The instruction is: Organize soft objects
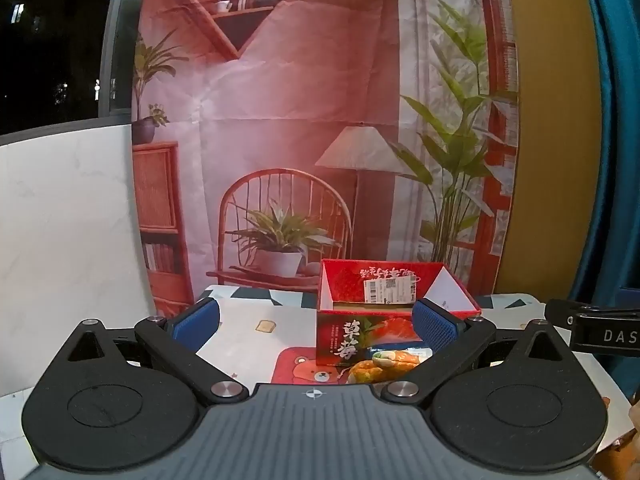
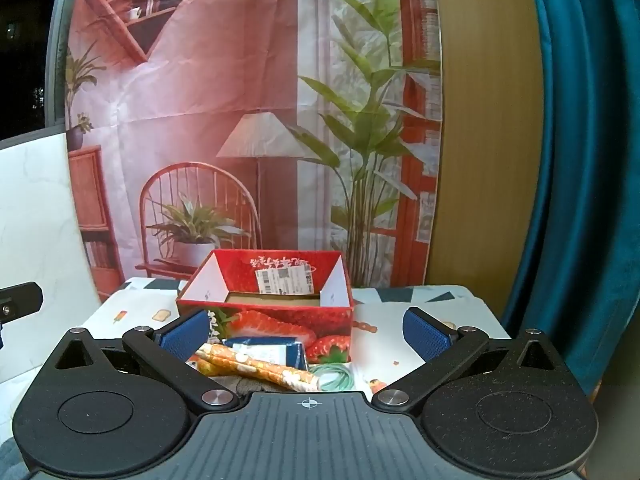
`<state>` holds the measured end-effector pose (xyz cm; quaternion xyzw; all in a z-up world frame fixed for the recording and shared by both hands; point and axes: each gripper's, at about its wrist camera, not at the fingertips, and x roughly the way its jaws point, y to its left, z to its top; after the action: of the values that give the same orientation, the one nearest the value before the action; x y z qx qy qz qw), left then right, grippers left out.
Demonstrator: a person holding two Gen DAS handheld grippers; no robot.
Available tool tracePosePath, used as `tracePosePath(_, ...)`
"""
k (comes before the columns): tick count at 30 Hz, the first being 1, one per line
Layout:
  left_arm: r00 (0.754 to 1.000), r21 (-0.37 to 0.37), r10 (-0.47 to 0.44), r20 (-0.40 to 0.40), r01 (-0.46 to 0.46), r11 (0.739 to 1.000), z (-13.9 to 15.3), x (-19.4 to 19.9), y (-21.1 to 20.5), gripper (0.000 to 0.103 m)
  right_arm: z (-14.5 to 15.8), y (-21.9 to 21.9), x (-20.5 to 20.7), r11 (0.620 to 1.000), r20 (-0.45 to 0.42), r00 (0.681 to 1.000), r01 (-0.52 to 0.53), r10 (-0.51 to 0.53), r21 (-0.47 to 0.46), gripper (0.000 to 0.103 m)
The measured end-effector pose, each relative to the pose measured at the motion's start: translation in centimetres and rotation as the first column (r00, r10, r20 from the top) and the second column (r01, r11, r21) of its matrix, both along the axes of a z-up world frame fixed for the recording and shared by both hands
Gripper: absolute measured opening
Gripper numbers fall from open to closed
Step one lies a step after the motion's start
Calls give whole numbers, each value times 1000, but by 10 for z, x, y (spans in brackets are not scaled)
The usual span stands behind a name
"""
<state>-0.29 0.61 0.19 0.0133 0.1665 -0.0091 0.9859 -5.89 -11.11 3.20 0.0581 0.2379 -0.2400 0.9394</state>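
Fingers (image 1: 196, 320) of the left gripper (image 1: 316, 322) and right gripper (image 2: 308, 332) are spread wide, gripping nothing. An orange roll (image 2: 260, 370) and green bands (image 2: 332, 376) lie before the red box (image 2: 272, 312).

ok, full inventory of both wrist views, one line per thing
box: 1, red with strawberry print, open top, mid table
orange cloth roll: 1, orange patterned, before the box
blue packet: 1, dark blue, against the box front
green bands: 1 bunch, green, right of the roll
tablecloth: 1, white patterned, under everything
backdrop: 1, printed room scene, behind table
left gripper: 1, black, blue pads, open
right gripper: 1, black, blue pads, open
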Motion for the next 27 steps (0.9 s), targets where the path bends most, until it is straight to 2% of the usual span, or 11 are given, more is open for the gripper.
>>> tracePosePath(27,1000,-7,10,-13,-10,1000,-2,0,-1,103,-3,1,1,1000,3,1000,0,0,-1,103)
